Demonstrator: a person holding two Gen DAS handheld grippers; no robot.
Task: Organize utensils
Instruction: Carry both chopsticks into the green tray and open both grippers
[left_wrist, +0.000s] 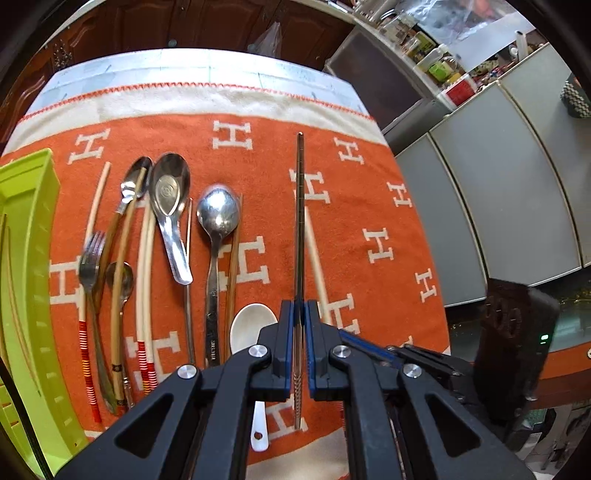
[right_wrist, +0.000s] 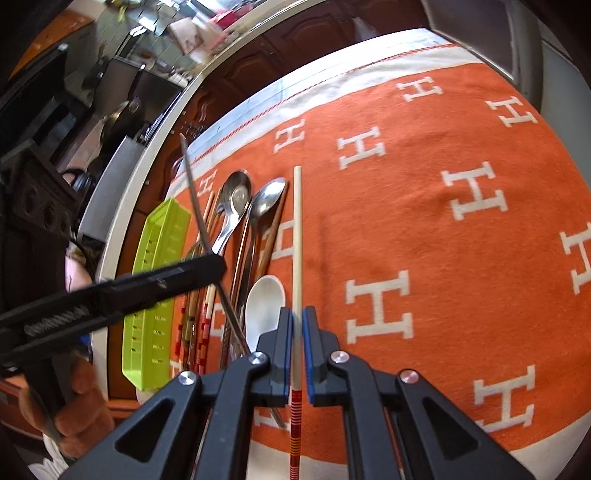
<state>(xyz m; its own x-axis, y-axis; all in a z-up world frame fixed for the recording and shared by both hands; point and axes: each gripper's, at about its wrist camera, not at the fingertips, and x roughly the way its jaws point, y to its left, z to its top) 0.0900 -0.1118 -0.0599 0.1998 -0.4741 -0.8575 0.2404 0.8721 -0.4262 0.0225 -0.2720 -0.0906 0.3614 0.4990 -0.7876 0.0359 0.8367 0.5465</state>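
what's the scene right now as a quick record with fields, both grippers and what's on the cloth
left gripper: shut on metal chopstick, lifted off the cloth
right gripper: shut on cream chopstick with red-striped end
surface: orange cloth with white H pattern
tray: green tray at the cloth's left edge
loose on cloth: white spoon, metal spoons, fork, more chopsticks
order: utensils lie roughly parallel, some overlapping
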